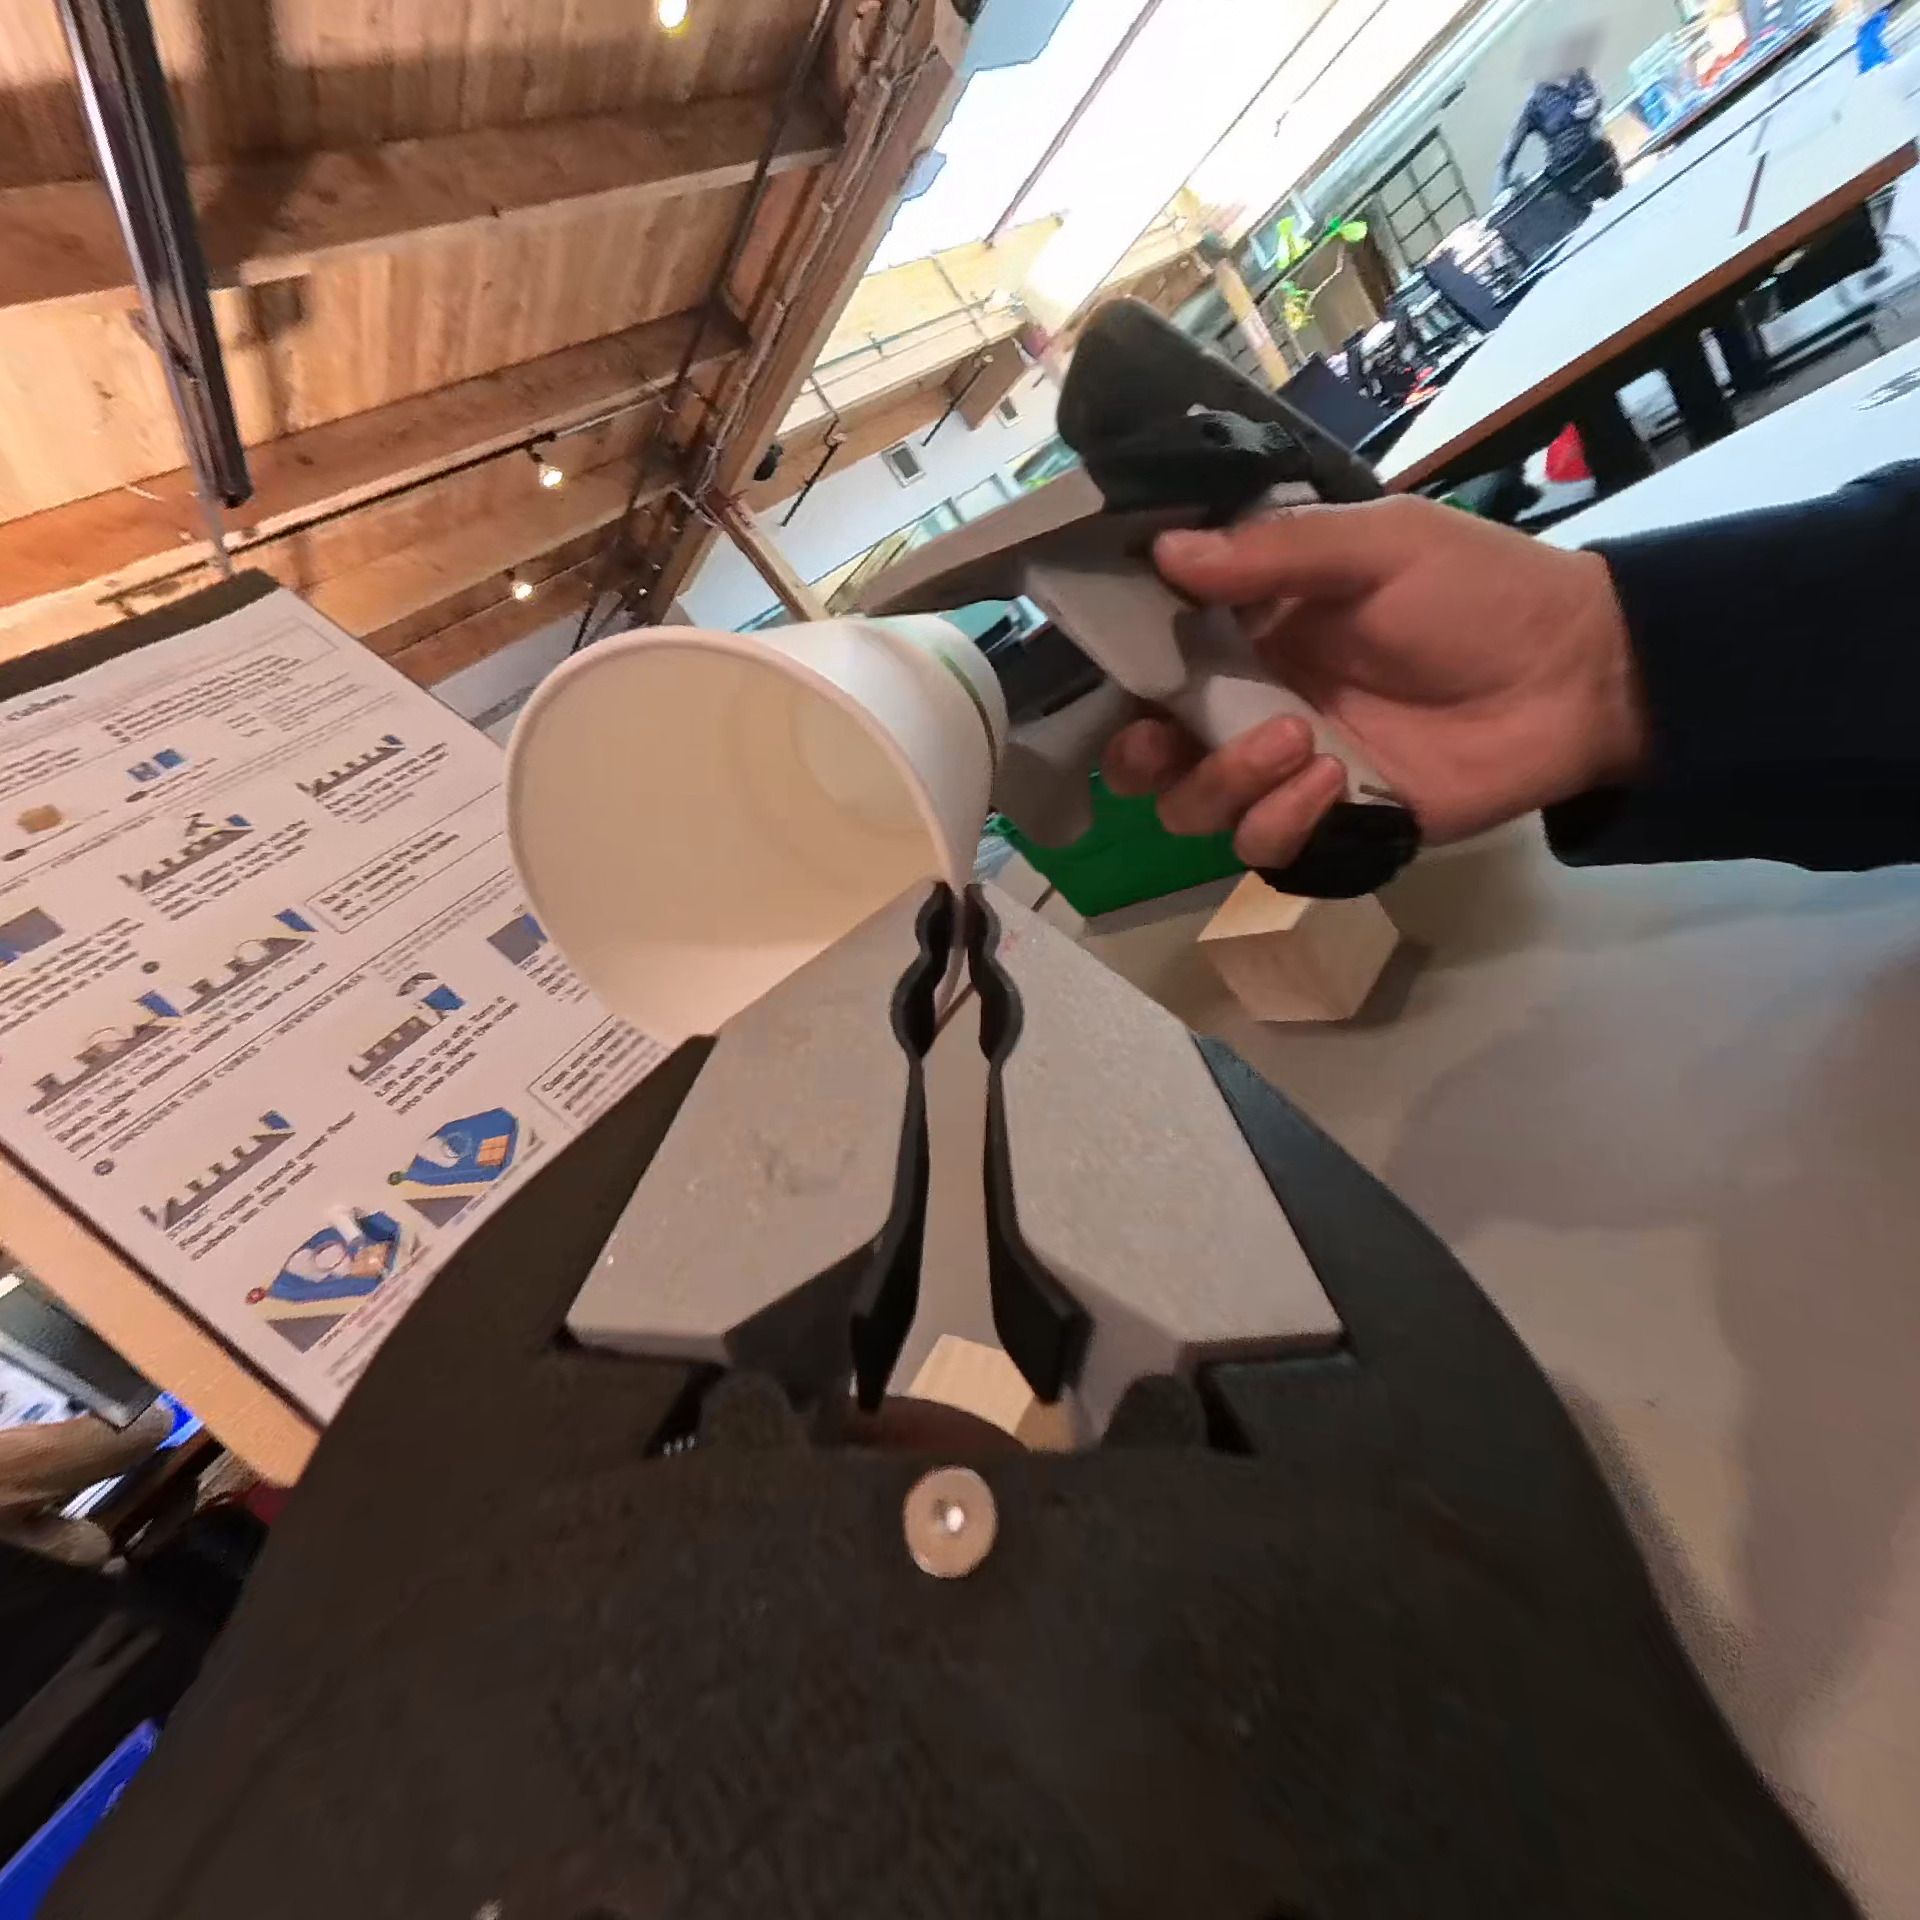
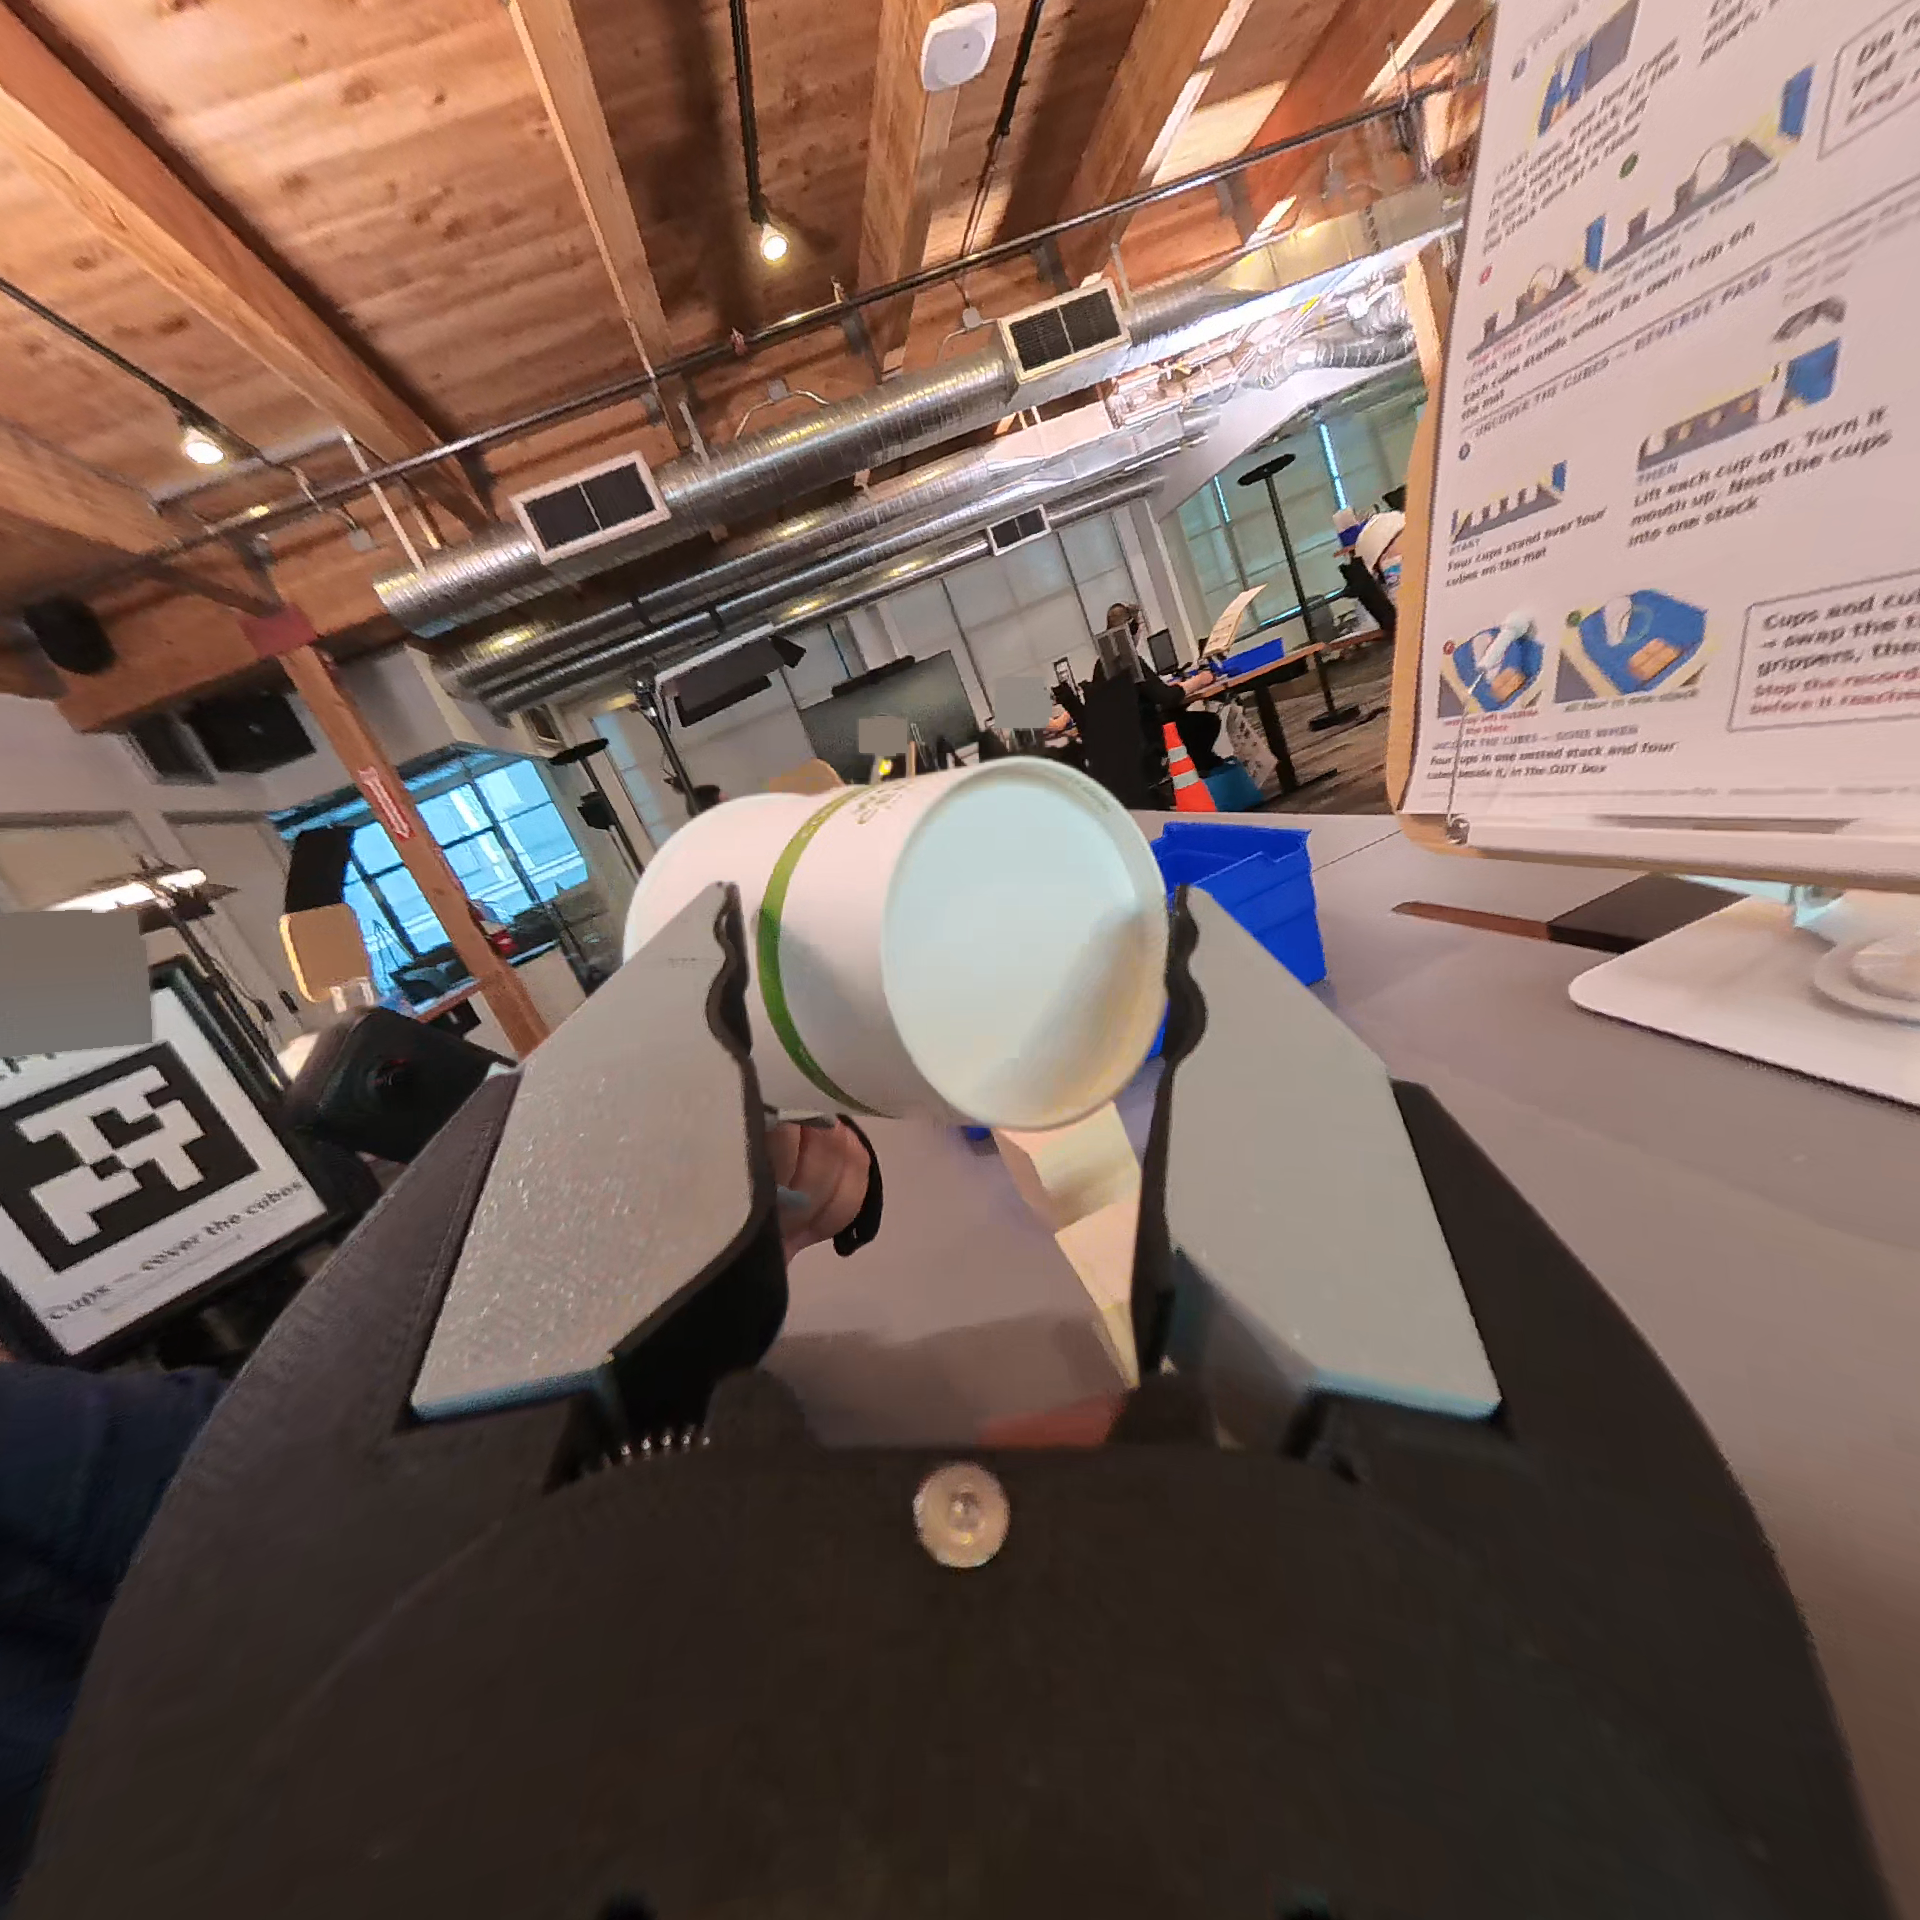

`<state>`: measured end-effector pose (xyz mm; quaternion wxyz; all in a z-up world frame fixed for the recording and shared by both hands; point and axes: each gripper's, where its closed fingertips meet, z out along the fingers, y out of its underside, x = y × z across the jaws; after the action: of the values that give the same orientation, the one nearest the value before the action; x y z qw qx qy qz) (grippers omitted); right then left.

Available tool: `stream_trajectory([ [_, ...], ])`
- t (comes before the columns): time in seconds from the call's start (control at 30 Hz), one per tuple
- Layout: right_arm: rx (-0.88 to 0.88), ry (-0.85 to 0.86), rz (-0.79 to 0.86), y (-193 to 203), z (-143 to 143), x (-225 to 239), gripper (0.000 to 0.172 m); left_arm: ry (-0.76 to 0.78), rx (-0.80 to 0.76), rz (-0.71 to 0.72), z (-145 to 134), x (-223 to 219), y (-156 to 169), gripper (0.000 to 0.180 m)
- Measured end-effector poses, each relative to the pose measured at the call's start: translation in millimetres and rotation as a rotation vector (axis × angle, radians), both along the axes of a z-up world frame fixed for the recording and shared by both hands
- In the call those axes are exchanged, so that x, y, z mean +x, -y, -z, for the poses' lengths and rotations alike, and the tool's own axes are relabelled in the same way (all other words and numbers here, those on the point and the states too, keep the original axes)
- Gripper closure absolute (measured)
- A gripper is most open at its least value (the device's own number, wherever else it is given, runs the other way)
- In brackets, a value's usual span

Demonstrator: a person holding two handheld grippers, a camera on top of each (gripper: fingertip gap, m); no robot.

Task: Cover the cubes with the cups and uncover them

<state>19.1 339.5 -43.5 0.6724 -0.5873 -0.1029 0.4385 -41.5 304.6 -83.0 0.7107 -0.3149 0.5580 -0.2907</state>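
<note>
A white paper cup point(image 1: 727, 810) with a green band hangs tilted in the air, its mouth toward my left wrist camera. My left gripper point(image 1: 956, 899) is shut on the cup's rim, the thin wall pinched between its fingertips. In the right wrist view the cup's base end point(image 2: 997, 956) lies between the wide-spread fingers of my right gripper point(image 2: 953, 920), which is open. A hand holds the right gripper point(image 1: 1164, 468) behind the cup. A pale wooden cube point(image 1: 1299, 956) sits on the grey table point(image 1: 1558, 1143). Another cube point(image 1: 977, 1387) shows under my left fingers. A cube point(image 2: 1081, 1174) also lies under the cup.
A printed instruction sheet point(image 1: 239, 935) on a board stands at the table's left; it also shows in the right wrist view point(image 2: 1662, 416). A blue bin point(image 2: 1247, 883) sits behind the cup. A green part point(image 1: 1112, 862), a white stand base point(image 2: 1766, 987) and a marker board point(image 2: 125, 1164) are nearby.
</note>
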Motion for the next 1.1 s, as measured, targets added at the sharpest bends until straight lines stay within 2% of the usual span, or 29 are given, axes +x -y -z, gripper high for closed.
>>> stream_trajectory([
  [0.17,0.033,0.065,-0.047,11.3,-1.8,-1.8,0.1,-0.005,0.021,0.099,6.8,-1.7,11.5,0.18],
  [0.3,0.065,0.074,-0.094,23.0,-6.8,0.0,0.107,0.009,-0.023,0.158,6.6,-7.2,9.7,0.18],
  [0.47,0.063,0.146,-0.081,25.4,-2.9,0.4,0.109,-0.019,-0.021,0.129,12.2,-7.0,2.6,0.18],
  [0.63,0.058,0.168,-0.065,26.0,-2.8,1.5,0.11,0.0,-0.024,0.111,6.5,-10.5,-0.5,0.18],
  [0.67,0.057,0.174,-0.053,25.1,-2.4,3.0,0.115,-0.004,-0.028,0.112,7.0,-10.4,-0.8,0.18],
  [0.7,0.066,0.18,-0.049,25.9,-2.7,4.0,0.131,-0.002,-0.027,0.104,6.8,-10.2,-2.1,0.18],
  [0.77,0.091,0.175,-0.071,31.1,-6.1,3.8,0.148,-0.01,-0.023,0.107,8.9,-9.4,-1.6,0.18],
  [0.8,0.104,0.172,-0.105,35.7,-7.0,1.3,0.162,-0.011,-0.021,0.108,9.6,-9.2,-1.2,0.18],
  [0.87,0.081,0.16,-0.108,34.3,-5.9,3.2,0.158,-0.009,-0.007,0.1,9.9,-9.1,-1.0,0.18],
  [0.93,0.06,0.139,-0.066,28.7,-6.5,10.6,0.134,-0.002,-0.004,0.098,8.1,-10.0,-0.7,0.18],
  [1.03,0.072,0.119,-0.102,34.5,-9.8,12.5,0.147,0.019,-0.007,0.093,3.9,-12.4,-2.2,0.18],
  [1.1,0.054,0.125,-0.073,30.8,-7.3,16.6,0.143,0.035,-0.006,0.085,1.3,-13.9,-3.8,0.18],
])
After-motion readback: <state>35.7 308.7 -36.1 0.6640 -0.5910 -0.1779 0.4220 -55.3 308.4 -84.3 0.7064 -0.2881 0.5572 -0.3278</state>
